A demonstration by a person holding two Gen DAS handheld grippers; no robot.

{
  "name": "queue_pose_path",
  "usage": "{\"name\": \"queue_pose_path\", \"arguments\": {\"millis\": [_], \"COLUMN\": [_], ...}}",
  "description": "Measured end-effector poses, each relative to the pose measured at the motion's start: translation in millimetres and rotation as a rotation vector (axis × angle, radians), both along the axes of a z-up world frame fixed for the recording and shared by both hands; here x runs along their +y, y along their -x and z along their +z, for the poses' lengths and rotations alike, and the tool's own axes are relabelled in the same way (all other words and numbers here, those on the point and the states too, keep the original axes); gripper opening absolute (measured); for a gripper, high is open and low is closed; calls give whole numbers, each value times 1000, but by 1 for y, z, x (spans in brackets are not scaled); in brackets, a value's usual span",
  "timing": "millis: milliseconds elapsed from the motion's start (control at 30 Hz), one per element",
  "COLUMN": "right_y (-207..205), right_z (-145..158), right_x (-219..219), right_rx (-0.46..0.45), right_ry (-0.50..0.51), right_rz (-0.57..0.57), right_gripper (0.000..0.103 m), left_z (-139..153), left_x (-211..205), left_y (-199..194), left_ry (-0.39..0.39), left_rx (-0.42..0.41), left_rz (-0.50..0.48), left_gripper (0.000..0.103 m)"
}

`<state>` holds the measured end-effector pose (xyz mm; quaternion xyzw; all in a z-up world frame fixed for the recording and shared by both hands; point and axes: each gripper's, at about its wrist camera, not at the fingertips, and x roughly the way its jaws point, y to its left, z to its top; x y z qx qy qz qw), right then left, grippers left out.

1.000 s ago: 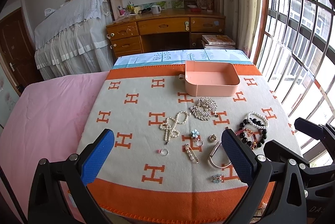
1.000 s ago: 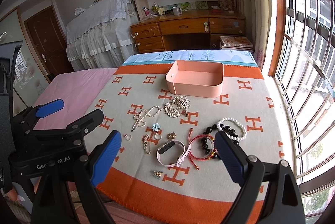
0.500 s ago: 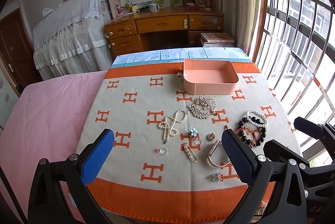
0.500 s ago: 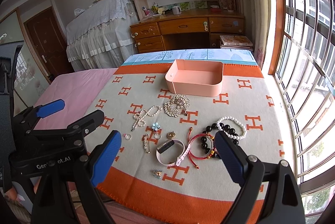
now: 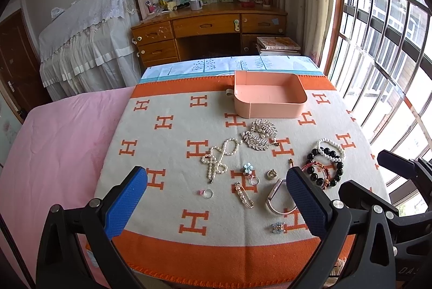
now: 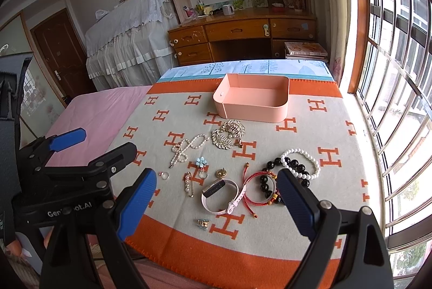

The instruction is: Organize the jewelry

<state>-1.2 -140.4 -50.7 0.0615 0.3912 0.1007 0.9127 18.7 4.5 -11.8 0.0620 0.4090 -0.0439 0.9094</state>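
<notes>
- The left gripper (image 5: 216, 190) is hovering over the near edge of the orange-and-grey blanket (image 5: 167, 151), its blue-padded fingers (image 5: 125, 204) spread wide and gripping nothing.
- The right gripper (image 6: 216, 193) is hovering beside it to the right, its fingers (image 6: 295, 204) likewise spread wide and empty.
- The pink tray (image 5: 268, 111) is sitting at the far side of the blanket, with nothing showing inside it.
- The rhinestone hair comb (image 5: 259, 138) is lying just near of the tray.
- The pearl hair clip (image 5: 218, 158) is lying left of the comb.
- The flower ring (image 5: 249, 170), the gold charm (image 5: 271, 174), the small ring (image 5: 207, 192) and the pearl pin (image 5: 244, 194) are lying apart in the middle.
- The pink watch (image 6: 220, 193) is touching the red cord bracelet (image 6: 255, 190).
- The black bead bracelet (image 6: 278, 181) and the white pearl bracelet (image 6: 302, 160) are overlapping at the right.
- The small blue clip (image 5: 277, 227) is lying nearest, by the orange border.
</notes>
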Motion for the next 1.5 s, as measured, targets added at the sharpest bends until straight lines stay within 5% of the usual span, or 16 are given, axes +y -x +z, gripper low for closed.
{"name": "queue_pose_path", "arguments": {"millis": [467, 633, 767, 900, 1033, 1133, 1500], "right_y": [-15, -42, -76, -119, -159, -184, -237], "right_z": [-14, -9, -15, -31, -56, -76, -120], "right_x": [-7, -18, -30, -36, -35, -30, -5], "right_rx": [55, 71, 119, 195, 287, 340, 440], "right_ry": [-14, -7, -24, -21, -16, -7, 93], "right_rz": [22, 12, 9, 44, 89, 126, 195], "right_gripper": [91, 91, 91, 90, 73, 70, 66], "left_z": [-3, -4, -9, -23, -44, -62, -107], "left_x": [17, 26, 36, 47, 56, 59, 44], "left_y": [-33, -60, -83, -110, -135, -149, -166], "left_ry": [4, -66, -32, -2, 77, 118, 102], "left_rx": [20, 11, 28, 72, 173, 238, 335], "left_rz": [25, 36, -7, 16, 17, 10, 1], "left_gripper": [102, 102, 102, 102, 102, 102, 102]}}
